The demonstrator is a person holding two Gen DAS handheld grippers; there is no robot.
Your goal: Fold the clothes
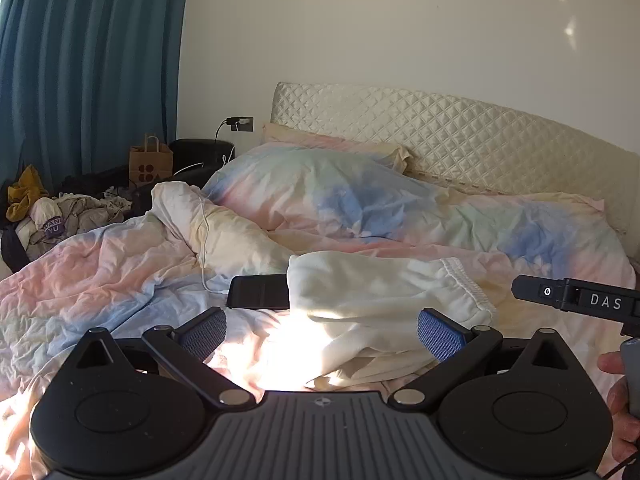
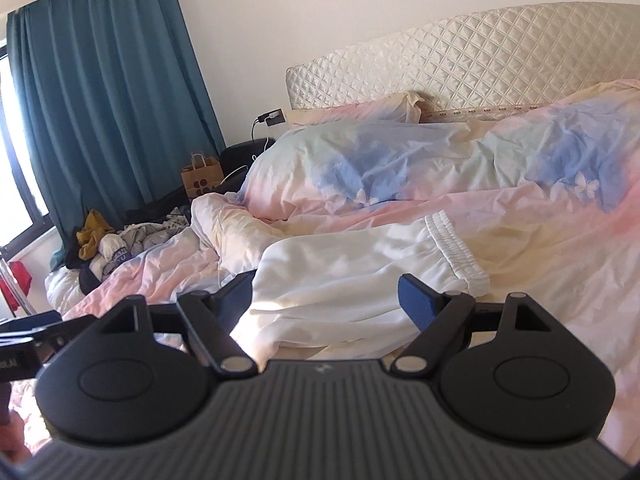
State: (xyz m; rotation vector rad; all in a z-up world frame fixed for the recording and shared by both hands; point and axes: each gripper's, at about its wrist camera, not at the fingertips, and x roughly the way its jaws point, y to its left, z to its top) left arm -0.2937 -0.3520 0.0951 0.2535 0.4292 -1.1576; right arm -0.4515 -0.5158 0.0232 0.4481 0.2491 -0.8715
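White sweatpants (image 1: 376, 300) with a ribbed elastic waistband (image 1: 468, 280) lie crumpled on the pastel duvet (image 1: 100, 272); the right wrist view shows the sweatpants (image 2: 340, 280) and the waistband (image 2: 456, 248) too. My left gripper (image 1: 320, 336) is open, hovering just short of the garment's near edge, nothing between its blue pads (image 1: 440, 336). My right gripper (image 2: 324, 300) is open as well, its fingers spread either side of the garment's near part without gripping it. The right gripper's body (image 1: 576, 300) shows at the right of the left wrist view.
A black phone (image 1: 260, 292) lies on the duvet, partly under the sweatpants, with a white cable (image 1: 204, 240) beside it. Pillows (image 1: 320, 192) and a quilted headboard (image 1: 460, 132) are behind. A clothes pile (image 1: 60, 216), paper bag (image 1: 150, 164) and teal curtain (image 1: 88, 60) stand left.
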